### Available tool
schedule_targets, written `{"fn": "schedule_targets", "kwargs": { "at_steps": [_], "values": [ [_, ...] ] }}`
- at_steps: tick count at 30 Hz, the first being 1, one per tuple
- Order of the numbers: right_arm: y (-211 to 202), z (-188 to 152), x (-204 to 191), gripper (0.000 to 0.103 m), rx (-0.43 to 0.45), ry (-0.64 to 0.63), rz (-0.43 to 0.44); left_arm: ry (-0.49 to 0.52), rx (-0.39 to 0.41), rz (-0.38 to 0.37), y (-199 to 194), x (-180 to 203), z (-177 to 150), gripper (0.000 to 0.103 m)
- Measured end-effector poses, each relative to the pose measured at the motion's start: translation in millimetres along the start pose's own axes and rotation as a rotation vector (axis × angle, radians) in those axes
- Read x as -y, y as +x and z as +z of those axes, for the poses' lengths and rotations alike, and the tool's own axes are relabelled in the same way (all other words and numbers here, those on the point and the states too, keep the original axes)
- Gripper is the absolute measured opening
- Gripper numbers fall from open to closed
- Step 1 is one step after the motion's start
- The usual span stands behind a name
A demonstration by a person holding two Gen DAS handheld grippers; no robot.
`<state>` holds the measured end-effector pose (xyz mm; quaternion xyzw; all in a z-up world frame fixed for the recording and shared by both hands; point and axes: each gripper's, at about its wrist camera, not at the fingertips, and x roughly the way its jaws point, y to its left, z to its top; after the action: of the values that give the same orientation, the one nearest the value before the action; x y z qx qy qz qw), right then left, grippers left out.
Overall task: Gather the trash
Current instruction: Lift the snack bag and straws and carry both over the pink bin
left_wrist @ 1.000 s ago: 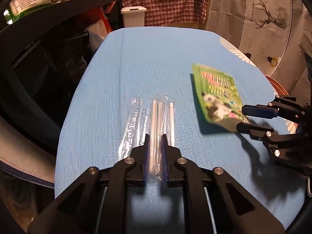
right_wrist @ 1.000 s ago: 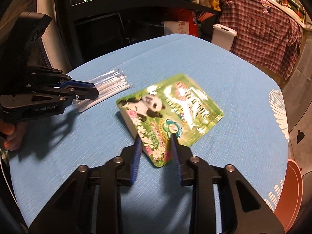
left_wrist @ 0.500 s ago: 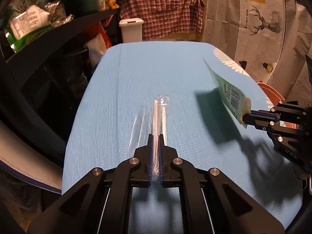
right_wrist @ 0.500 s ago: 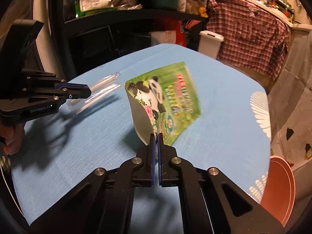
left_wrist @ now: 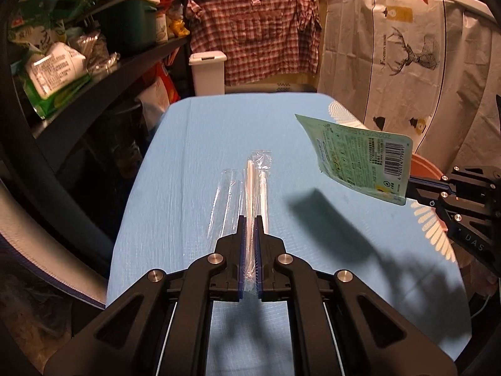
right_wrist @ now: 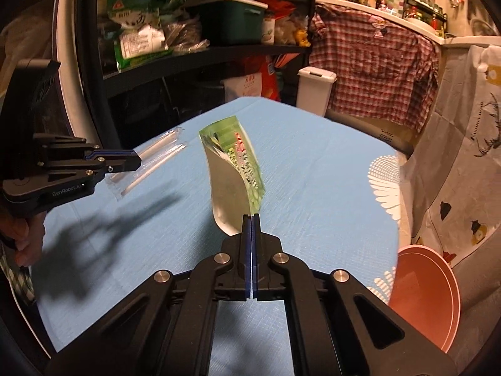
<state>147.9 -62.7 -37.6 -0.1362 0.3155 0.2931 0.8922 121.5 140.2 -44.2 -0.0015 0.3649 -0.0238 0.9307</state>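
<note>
A worktop covered in pale blue cloth (left_wrist: 194,156) fills both views and serves as the landmark here. The left gripper (left_wrist: 249,228) has its fingers nearly together, pinching the near end of a clear plastic sleeve holding white drinking straws (left_wrist: 250,188); the rest of the sleeve stretches away over the middle of the worktop, and whether it rests on the cloth or hangs just above it cannot be told. The right gripper (right_wrist: 251,219) has its fingers pressed tight on one corner of a flat green snack packet with a barcode on its back (left_wrist: 360,159), which hangs in the air above the worktop's right half, casting a shadow on the cloth. A round salmon-pink plastic basin (right_wrist: 426,291) sits below the worktop's right edge, and a white lidded bin (left_wrist: 208,72) stands beyond its far end. Both pieces of trash appear gripped, so the step in hand looks like carrying them off. The next move probably calls for swinging each piece over a container and letting go.
</note>
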Motion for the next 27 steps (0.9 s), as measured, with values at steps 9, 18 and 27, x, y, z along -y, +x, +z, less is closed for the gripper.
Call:
{"fn": "schedule_targets", "kwargs": {
  "at_steps": [9,18,27],
  "values": [
    [-53,16,19,0.000,0.095,0.071,-0.040,-0.010,0.049,-0.019,-17,17,11,0.005],
    [-108,23,54,0.000,0.175,0.139,-0.107,-0.003,0.081,-0.060,-27,41,25,0.005],
    [-144,10,111,0.000,0.198,0.244,-0.197,0.019,0.103,-0.109,-28,73,40,0.005]
  ]
}}
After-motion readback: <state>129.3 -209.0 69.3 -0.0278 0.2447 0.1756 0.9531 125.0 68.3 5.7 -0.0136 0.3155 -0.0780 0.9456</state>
